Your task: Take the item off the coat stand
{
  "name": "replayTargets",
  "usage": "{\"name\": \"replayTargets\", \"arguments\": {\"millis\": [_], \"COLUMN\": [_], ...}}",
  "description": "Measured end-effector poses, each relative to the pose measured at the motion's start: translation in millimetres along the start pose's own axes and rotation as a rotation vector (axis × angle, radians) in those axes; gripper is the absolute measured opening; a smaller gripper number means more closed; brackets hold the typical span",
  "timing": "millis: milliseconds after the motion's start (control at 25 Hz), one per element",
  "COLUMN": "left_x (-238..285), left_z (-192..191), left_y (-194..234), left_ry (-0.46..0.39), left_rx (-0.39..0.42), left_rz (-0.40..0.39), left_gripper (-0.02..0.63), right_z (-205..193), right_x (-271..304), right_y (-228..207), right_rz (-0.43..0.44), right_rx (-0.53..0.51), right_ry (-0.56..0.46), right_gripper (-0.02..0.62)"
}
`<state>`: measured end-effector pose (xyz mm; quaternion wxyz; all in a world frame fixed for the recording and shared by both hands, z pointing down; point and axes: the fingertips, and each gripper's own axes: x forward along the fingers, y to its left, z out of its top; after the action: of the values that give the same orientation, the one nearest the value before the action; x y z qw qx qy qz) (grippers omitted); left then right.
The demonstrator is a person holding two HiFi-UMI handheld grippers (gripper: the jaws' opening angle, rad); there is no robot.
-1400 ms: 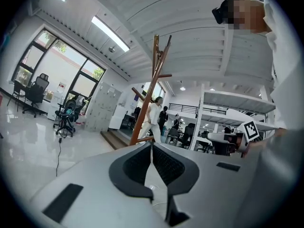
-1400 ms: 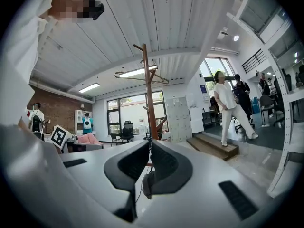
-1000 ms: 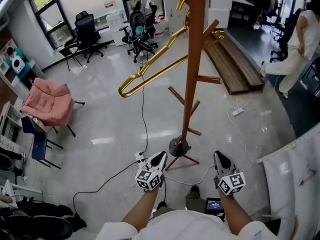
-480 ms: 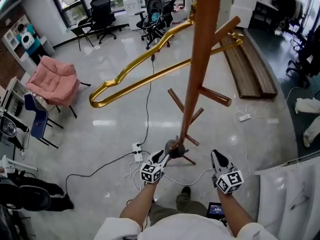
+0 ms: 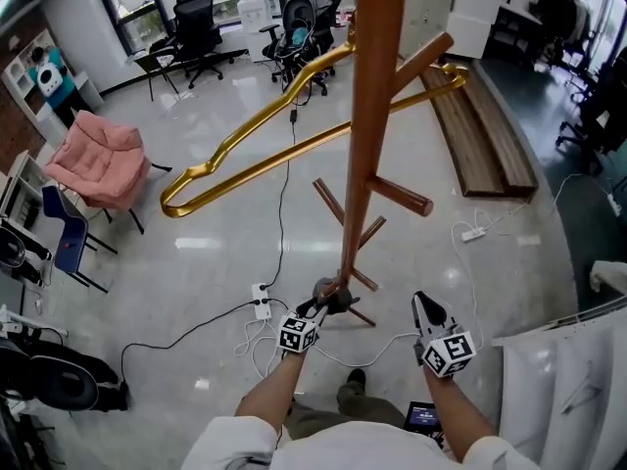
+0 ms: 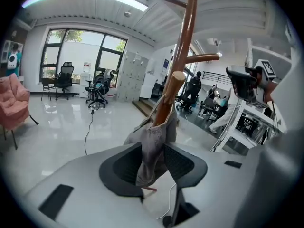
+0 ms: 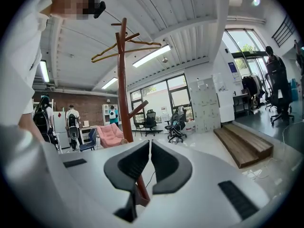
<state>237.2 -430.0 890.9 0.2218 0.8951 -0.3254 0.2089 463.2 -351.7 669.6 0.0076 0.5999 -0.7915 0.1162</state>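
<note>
A small grey cloth item (image 6: pixel 159 127) hangs on a low peg of the brown wooden coat stand (image 5: pixel 367 116). My left gripper (image 6: pixel 153 148) has its jaws on either side of the cloth. They are opening, and the pads do not squeeze the cloth. In the head view the left gripper (image 5: pixel 315 308) reaches the grey item (image 5: pixel 333 290) near the stand's foot. My right gripper (image 5: pixel 423 306) is held to the right of the stand, shut and empty. A gold hanger (image 5: pixel 255 155) hangs from an upper peg.
A pink chair (image 5: pixel 98 169) stands at the left and office chairs (image 5: pixel 196 27) at the back. A wooden platform (image 5: pixel 490 135) lies at the back right. Cables and a power strip (image 5: pixel 260 302) lie on the floor near the stand's foot. A white board (image 5: pixel 568 380) stands at the right.
The left gripper has moved forward to the grey item on the stand, and its jaws now stand on either side of it. The right gripper has hardly moved. The head view has shifted.
</note>
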Motion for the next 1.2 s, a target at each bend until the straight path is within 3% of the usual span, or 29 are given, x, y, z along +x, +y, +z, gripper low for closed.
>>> {"name": "replayTargets", "arguments": {"millis": [160, 400, 760, 1200], "left_x": [7, -2, -26, -97], "left_z": [4, 17, 40, 80], "left_y": [5, 0, -15, -25], "left_ry": [0.005, -0.017, -0.067, -0.205], "left_rx": [0.006, 0.014, 0.043, 0.054], "left_rz": [0.034, 0.023, -0.019, 0.008], "left_gripper": [0.118, 0.037, 0.026, 0.026], "right_z": [2, 9, 20, 51], "right_x": [-5, -4, -5, -13], "right_y": [-10, -3, 8, 26], "right_rz": [-0.022, -0.021, 0.001, 0.049], "right_rx": [-0.003, -0.002, -0.008, -0.034], "right_ry": [-0.003, -0.009, -0.03, -0.062], "right_gripper": [0.028, 0.028, 0.028, 0.028]}}
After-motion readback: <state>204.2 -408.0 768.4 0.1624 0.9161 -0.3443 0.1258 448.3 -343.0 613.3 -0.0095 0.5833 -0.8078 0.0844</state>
